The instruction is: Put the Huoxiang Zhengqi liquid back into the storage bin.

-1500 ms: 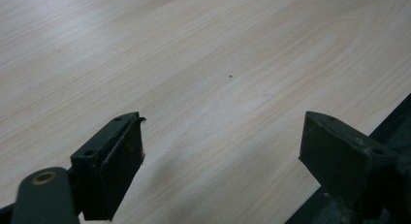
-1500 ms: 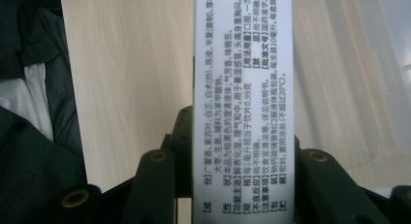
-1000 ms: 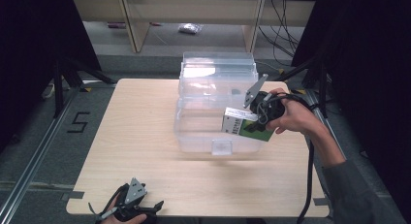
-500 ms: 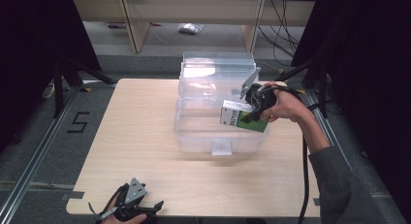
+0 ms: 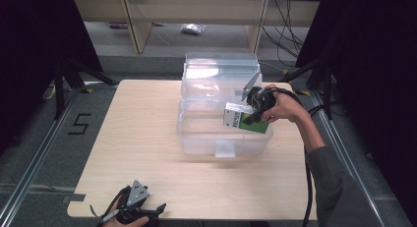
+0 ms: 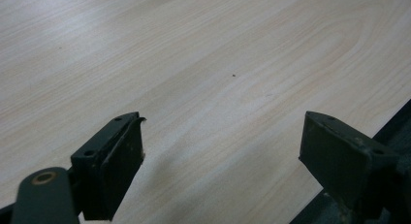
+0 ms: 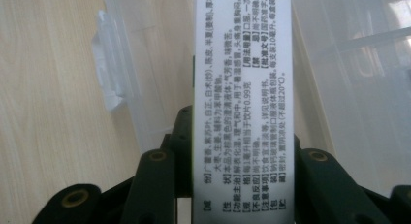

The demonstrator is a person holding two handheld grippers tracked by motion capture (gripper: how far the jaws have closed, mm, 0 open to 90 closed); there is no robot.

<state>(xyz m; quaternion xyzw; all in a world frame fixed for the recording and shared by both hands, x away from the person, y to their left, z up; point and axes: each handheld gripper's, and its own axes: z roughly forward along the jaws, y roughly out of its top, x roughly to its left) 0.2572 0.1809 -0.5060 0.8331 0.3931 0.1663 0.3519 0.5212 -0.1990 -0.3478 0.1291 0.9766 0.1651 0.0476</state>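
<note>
Here, the two black jaws of the right gripper [image 5: 250, 114] are clamped on a green and white carton [image 5: 244, 120], one jaw pressed against each of its opposite faces. In the right gripper view the carton [image 7: 243, 103] is seen end-on between the jaws, its white side panel covered with small printed text and running up the middle of the frame. The carton is held over the right part of a clear plastic box [image 5: 222, 138], low at the box's open top; whether it touches the box's wall or floor cannot be told. The right gripper is gripped by the person's right hand [image 5: 285, 106], whose sleeve [image 5: 334, 187] reaches in from the lower right of the high view, with a black cable [image 5: 309, 187] trailing along it. The box is set on the far right half of a pale wooden table [image 5: 137, 138]; its clear lid [image 5: 220, 70] is folded back behind it, and a clear latch [image 5: 225, 149] is seen at the middle of its near wall.

At the near left edge of the table the left gripper [image 5: 133, 210] is held low in the person's left hand. In the left gripper view its jaws are spread wide apart, with nothing but bare table [image 6: 208, 64] between them, and it is kept well apart from the box.
</note>
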